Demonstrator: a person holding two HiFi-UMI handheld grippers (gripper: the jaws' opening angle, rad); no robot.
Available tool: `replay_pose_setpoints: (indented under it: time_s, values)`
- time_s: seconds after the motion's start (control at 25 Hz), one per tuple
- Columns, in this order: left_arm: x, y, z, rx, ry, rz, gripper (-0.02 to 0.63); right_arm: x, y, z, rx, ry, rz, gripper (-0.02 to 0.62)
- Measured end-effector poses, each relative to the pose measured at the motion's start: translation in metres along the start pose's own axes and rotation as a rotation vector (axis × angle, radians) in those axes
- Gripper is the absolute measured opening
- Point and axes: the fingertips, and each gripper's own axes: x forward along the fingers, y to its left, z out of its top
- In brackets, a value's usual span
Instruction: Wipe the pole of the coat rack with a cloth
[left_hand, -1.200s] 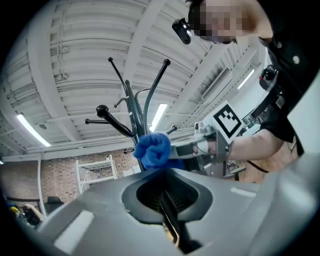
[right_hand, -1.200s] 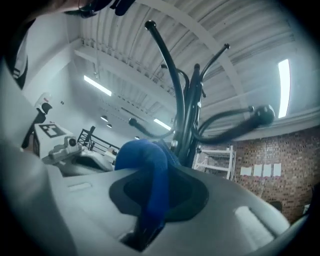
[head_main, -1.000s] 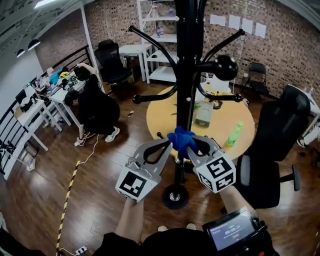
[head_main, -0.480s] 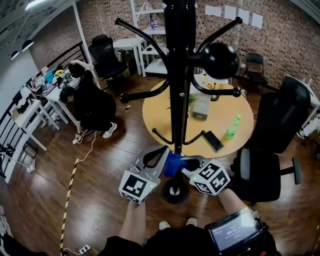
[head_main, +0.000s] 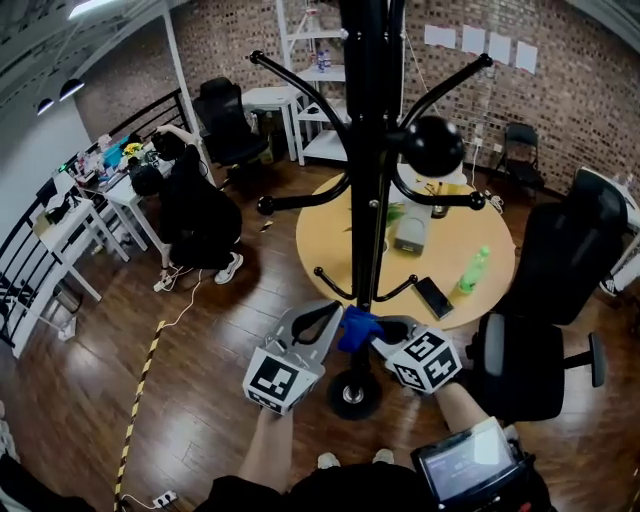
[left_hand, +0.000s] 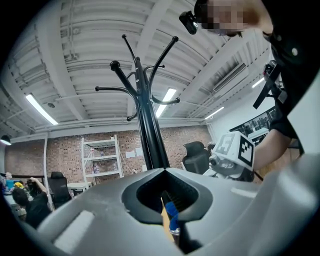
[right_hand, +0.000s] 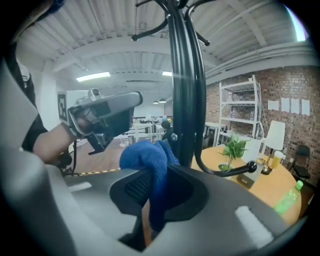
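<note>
Over the last second you have run the cloth (head_main: 358, 326) down the pole (head_main: 372, 200): 1 second back it sits higher on the shaft, above the 2 small lower hooks (head_main: 336, 290), half a second back it is already below them, and now it is at about that same low height, not far above the round base (head_main: 352, 393). So the downward stroke looks finished, or paused, near the foot of the coat rack. Your right gripper (head_main: 386, 323) has its jaws clamped on the cloth; in the right gripper view the blue fabric (right_hand: 147, 157) bulges out of the closed jaws and presses against the near side of the pole (right_hand: 186, 100). Your left gripper (head_main: 328, 313) sits just beside the cloth on the other side of the shaft, with its jaws together and nothing pinched at the tips (left_hand: 165, 171); a sliver of blue shows in the slit lower down, but you cannot tell what it is. As a judgement, 1 pass over the lower stretch is done, and the tall upper part with the big hooks probably remains to be wiped, as does the far side of the pole.
</note>
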Motion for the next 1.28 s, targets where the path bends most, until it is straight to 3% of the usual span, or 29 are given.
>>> replay_pose_setpoints:
  time_s: [0.12,0.32,0.56,0.68,0.96,1.16,1.28]
  values:
    - [-0.001,0.007,0.003,0.002,0.000,0.027,0.003,-0.013,-0.012,0.036,-0.049,-0.096,-0.075,0.052]
    - [0.003,0.015,0.032,0.041,-0.053,0.041,0.003,-0.060,-0.007,0.140,-0.253,-0.302,-0.169,0.052]
    - [0.002,0.014,0.085,0.097,-0.160,0.044,0.003,-0.158,0.002,0.277,-0.269,-0.710,-0.273,0.052]
    - [-0.001,0.014,0.103,0.143,-0.171,0.038,0.003,-0.196,0.019,0.317,-0.269,-0.847,-0.216,0.052]
    - [-0.012,0.011,0.158,0.213,-0.283,0.062,0.003,-0.246,0.060,0.350,-0.308,-0.976,-0.093,0.051]
    - [-0.017,0.005,0.169,0.229,-0.290,0.083,0.003,-0.272,0.087,0.351,-0.341,-1.045,0.021,0.052]
    - [-0.016,0.005,0.166,0.218,-0.281,0.098,0.003,-0.262,0.083,0.346,-0.345,-1.022,0.027,0.052]
